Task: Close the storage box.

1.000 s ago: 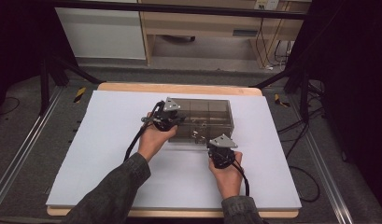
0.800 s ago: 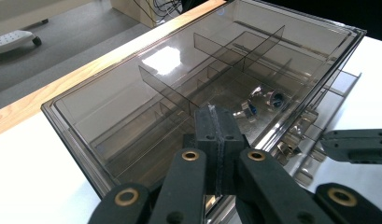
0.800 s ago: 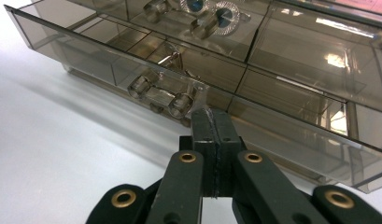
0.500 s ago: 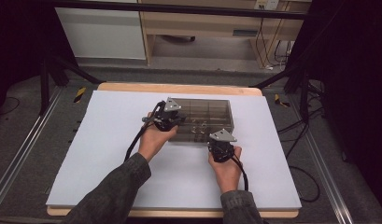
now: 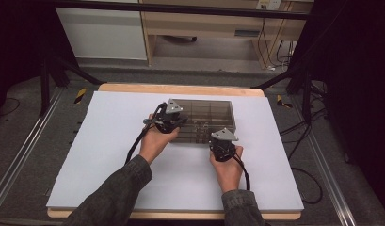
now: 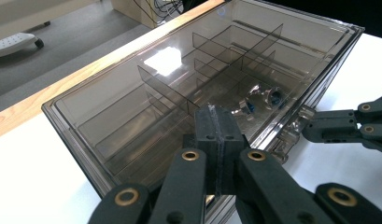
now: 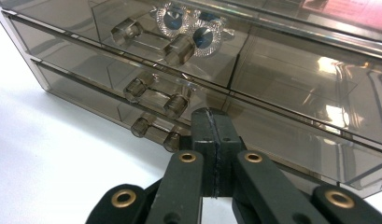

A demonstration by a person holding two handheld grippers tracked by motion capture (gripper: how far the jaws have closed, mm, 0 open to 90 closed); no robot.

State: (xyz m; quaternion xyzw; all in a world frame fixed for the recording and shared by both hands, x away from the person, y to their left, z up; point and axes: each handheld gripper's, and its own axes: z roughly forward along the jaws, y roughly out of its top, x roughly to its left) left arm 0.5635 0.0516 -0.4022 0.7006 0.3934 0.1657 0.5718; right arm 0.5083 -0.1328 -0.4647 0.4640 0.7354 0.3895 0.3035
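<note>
The smoky clear-plastic drawer organiser [image 5: 204, 120] sits mid-counter [image 5: 110, 141], long side facing the person, and the right gripper [image 7: 212, 130], shut on nothing, is just before its lowest drawer's knobs [image 7: 153, 133], while the left gripper [image 6: 215, 128], also shut and empty, rests atop the near rim.

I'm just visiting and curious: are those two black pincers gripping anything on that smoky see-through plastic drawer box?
Nothing is held. The left gripper and right gripper are both shut on nothing, close to the smoky transparent plastic drawer box.
</note>
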